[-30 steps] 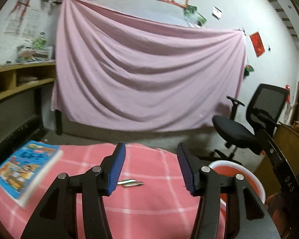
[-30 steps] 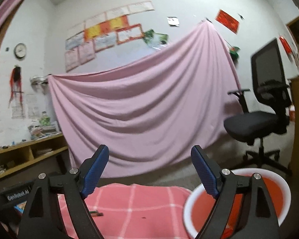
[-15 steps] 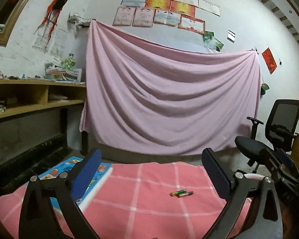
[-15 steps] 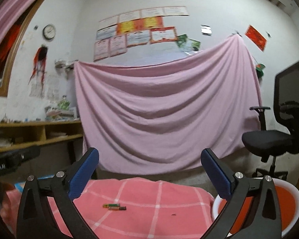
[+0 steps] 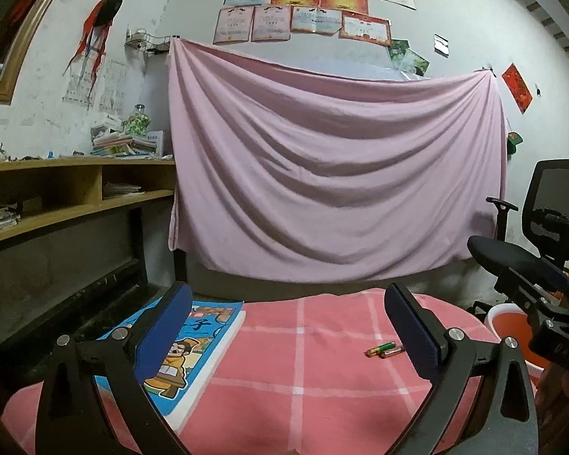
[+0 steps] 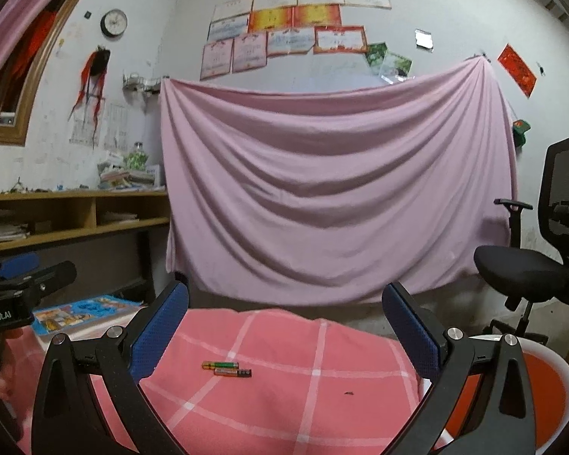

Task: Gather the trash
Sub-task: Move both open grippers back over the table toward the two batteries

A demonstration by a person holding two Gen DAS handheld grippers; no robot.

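We lower the right tool (image 6: 284, 326) squarely over the 2 batteries (image 6: 227, 368) (both tools spread, empty), left tool (image 5: 284, 326) idle; bin (image 6: 554, 383) beside desk (image 6: 303, 409).

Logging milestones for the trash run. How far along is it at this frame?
Done: nothing visible; what is in the orange bin cannot be seen. In hand: nothing. The left gripper and right gripper are both open and empty, facing the pink checked cloth. Left: two batteries lie side by side on it, untouched. The book looks like no trash.
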